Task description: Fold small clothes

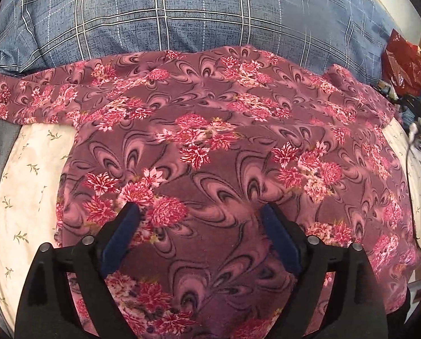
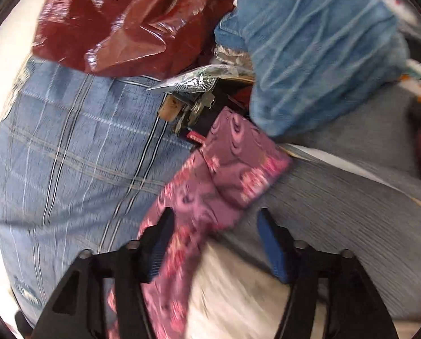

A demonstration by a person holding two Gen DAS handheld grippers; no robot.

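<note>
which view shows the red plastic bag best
The right wrist view. The red plastic bag fills the upper left there, large and close, with its shiny creases clear, lying against the blue checked pillow. In the left wrist view the bag is only a small crumpled patch at the far right edge.

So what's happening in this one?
A person with a claw in each hand is folding a pink floral garment spread on a bed, against a blue plaid pillow. The left claw hangs open over the garment's near part, gripping nothing. The right claw is open too, by the garment's sleeve, near a red plastic bag.
</note>
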